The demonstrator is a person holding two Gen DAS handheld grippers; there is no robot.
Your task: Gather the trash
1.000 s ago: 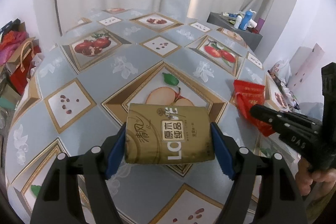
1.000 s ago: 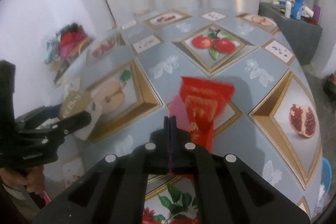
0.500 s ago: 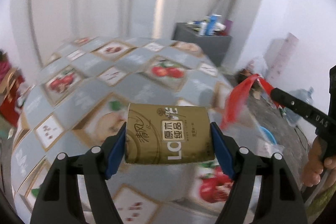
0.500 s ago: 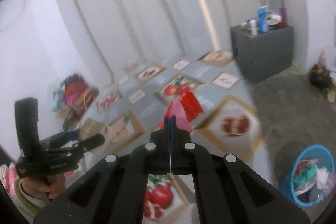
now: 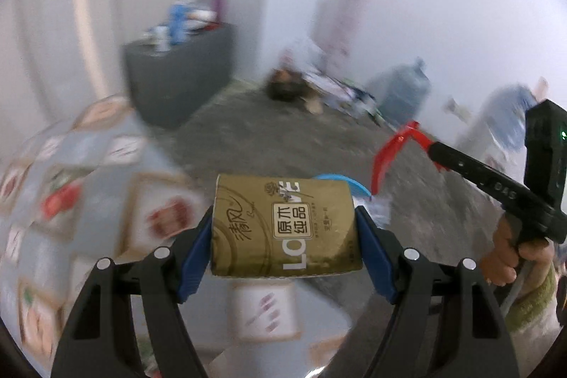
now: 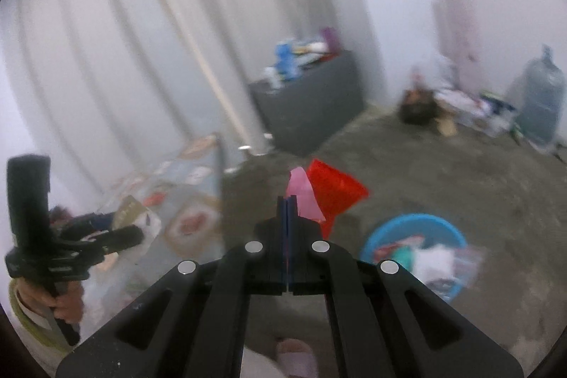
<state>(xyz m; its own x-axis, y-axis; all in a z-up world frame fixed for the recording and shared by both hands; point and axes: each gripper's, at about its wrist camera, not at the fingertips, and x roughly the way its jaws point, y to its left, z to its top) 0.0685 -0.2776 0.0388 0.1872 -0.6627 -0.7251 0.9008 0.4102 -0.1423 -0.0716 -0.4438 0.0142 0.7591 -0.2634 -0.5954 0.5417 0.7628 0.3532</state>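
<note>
Jaws: left gripper is clamping the gold tissue pack; right gripper is pinching the red wrapper, pressed together.
Trash: both pieces are hanging in the air, off the counter.
Bin: blue basin is sitting on the floor below, already holding litter.
Remaining: dropping both pieces in.
</note>
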